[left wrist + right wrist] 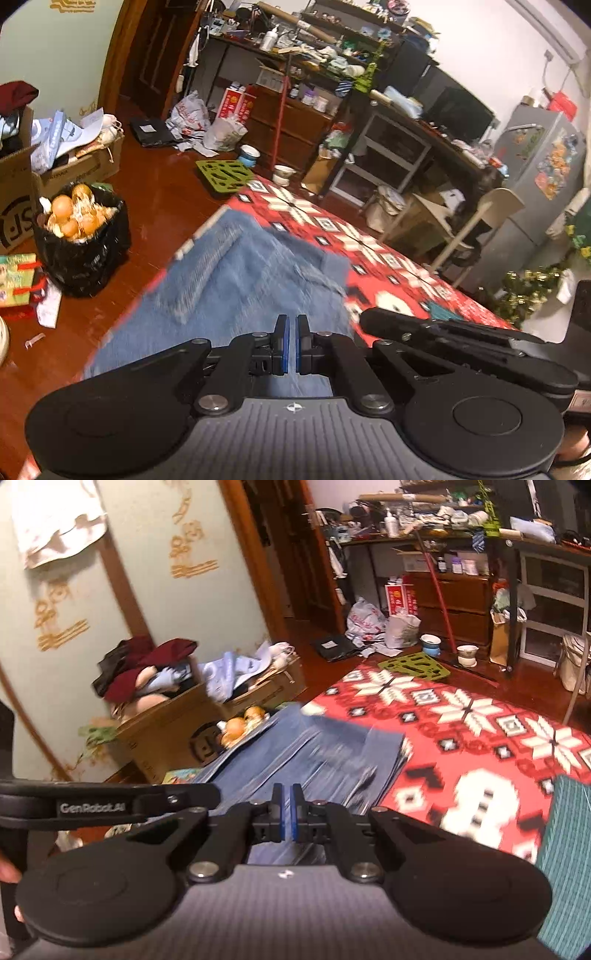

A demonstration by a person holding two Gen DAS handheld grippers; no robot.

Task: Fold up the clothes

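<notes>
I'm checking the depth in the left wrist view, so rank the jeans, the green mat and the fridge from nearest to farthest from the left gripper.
From the left gripper:
1. Jeans, right under the fingers.
2. Green mat, on the floor past the blanket's far end.
3. Fridge, far right against the wall.

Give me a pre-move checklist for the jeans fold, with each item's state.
1. Left gripper pinching denim: jaws near shut; whether cloth lies between the pads, cannot tell.
2. Right gripper pinching denim: same, cannot tell.
3. Jeans on the red blanket: ok, but one side reaches the blanket's edge.
4. Folded edges aligned: cannot tell, the denim is blurred.
5. Blanket clear past the jeans: ok in both views.
6. Teal cloth apart from the jeans: ok.
</notes>
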